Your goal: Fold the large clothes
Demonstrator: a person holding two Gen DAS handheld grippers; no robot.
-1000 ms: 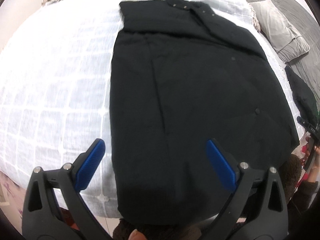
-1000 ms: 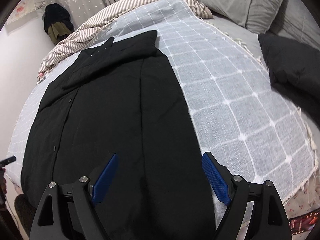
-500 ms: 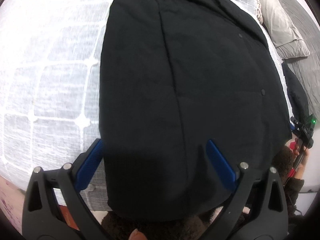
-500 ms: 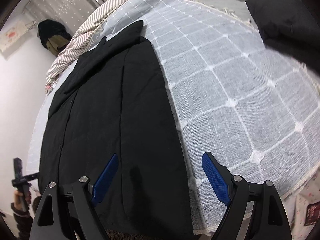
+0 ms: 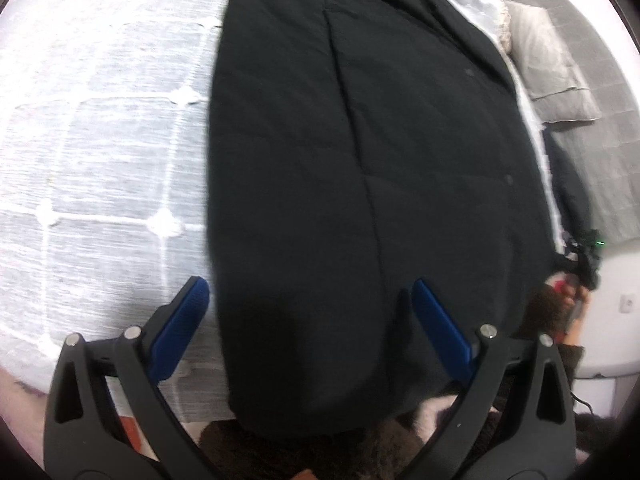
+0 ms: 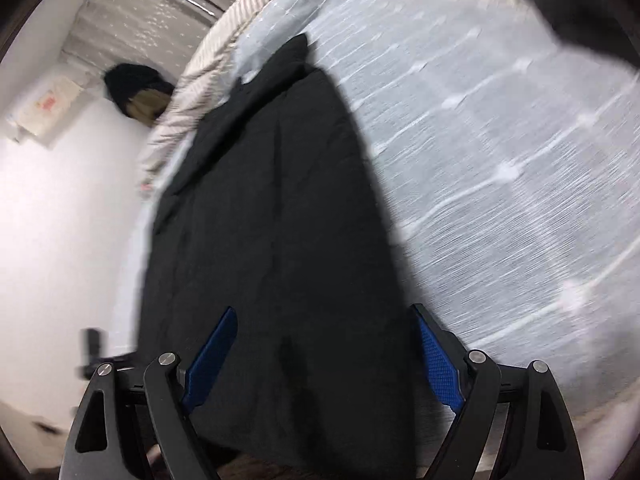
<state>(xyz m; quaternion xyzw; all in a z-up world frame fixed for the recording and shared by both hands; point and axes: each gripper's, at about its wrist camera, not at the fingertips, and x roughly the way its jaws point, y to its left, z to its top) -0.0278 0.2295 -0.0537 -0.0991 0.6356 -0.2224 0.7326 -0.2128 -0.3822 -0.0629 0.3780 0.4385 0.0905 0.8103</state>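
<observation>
A large black coat (image 5: pixel 360 160) lies lengthwise on the bed, sides folded in, its collar end far from me and its hem at the near edge. My left gripper (image 5: pixel 308 316) is open, low over the hem's left corner, its blue pads (image 5: pixel 180 320) straddling the coat's left edge. In the right wrist view the coat (image 6: pixel 272 220) is blurred; my right gripper (image 6: pixel 324 352) is open, low over the hem's right part, its right pad (image 6: pixel 438 364) at the coat's right edge. Neither gripper holds cloth.
A white checked bedspread (image 5: pixel 100 140) covers the bed, also in the right wrist view (image 6: pixel 500 160). Grey pillows (image 5: pixel 548 64) lie at the far right. A striped blanket (image 6: pixel 192 96) lies at the bed's far end. A dark garment (image 6: pixel 136 88) hangs on the wall.
Both grippers have dropped lower and closer to the coat's near hem. The coat now fills more of each view. Both stay open.
</observation>
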